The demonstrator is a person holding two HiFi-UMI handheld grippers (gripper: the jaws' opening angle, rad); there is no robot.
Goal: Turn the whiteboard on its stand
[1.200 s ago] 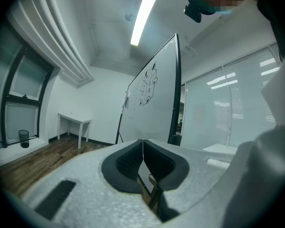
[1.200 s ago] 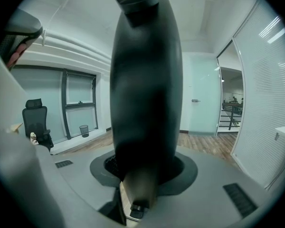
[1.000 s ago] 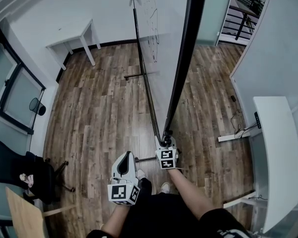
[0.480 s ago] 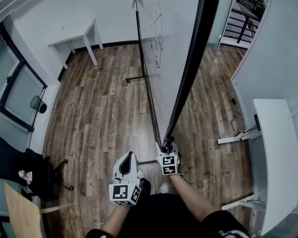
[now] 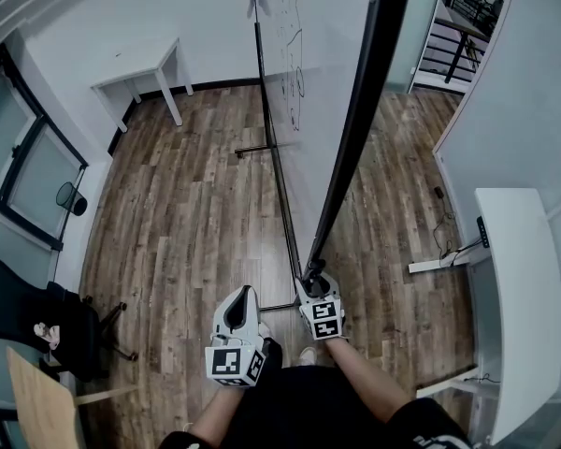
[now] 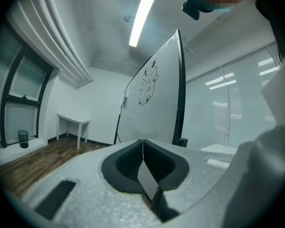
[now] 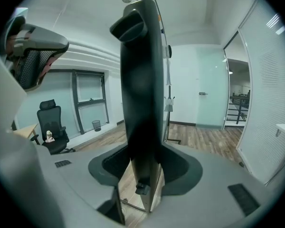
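The whiteboard (image 5: 309,110), white with marker drawings and a black frame (image 5: 355,129), stands tilted on its black stand (image 5: 276,166) over the wood floor. My right gripper (image 5: 313,275) is at the frame's near lower end. In the right gripper view the black frame (image 7: 140,80) fills the space between the jaws of the right gripper (image 7: 145,161); they have just been opening a little, and I see no gap at the pads. My left gripper (image 5: 240,299) hangs to the left, shut and empty, its pads meeting (image 6: 142,144). From there the whiteboard (image 6: 156,99) shows ahead.
A white table (image 5: 140,64) stands by the back wall. A long white desk (image 5: 514,288) runs along the right, with a cable (image 5: 444,227) on the floor beside it. A black office chair (image 5: 19,316), a waste bin (image 5: 70,199) and a wooden panel (image 5: 42,400) are at the left.
The board's upper edge has swung right in the head view. My right gripper has drawn back toward me at the frame's lower end. The left gripper has stayed put.
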